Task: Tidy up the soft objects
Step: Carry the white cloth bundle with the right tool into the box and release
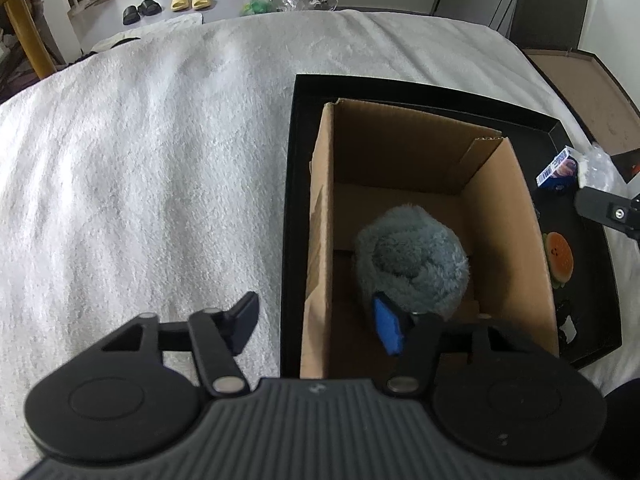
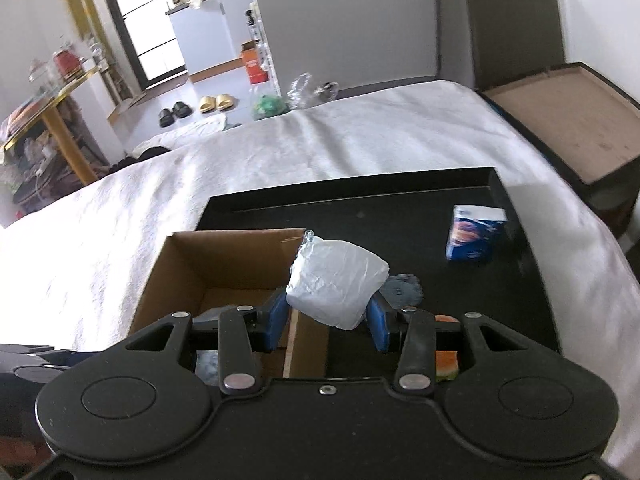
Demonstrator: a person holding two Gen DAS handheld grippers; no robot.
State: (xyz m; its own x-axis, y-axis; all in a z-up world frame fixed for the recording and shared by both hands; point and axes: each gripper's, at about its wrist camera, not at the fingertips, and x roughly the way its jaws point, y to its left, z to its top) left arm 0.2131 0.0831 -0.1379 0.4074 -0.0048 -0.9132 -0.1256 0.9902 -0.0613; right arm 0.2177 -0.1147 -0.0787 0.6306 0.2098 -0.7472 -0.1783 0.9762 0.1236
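Your right fingers (image 2: 327, 316) clamp the white packet (image 2: 336, 284) just past the box (image 2: 192, 264) rim, ready to drop. Your left fingers (image 1: 320, 320) straddle the wall, spread apart, the grey plush (image 1: 412, 260) lying inside ahead.

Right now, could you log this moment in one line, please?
right tongs: shut on white packet | left tongs: open | grey plush: in box

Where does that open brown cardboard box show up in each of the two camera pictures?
Left wrist view: open brown cardboard box fills centre-right, a fluffy grey-blue plush inside.
Right wrist view: the box sits lower-left of centre.
Shared landmark: the black tray under the box.
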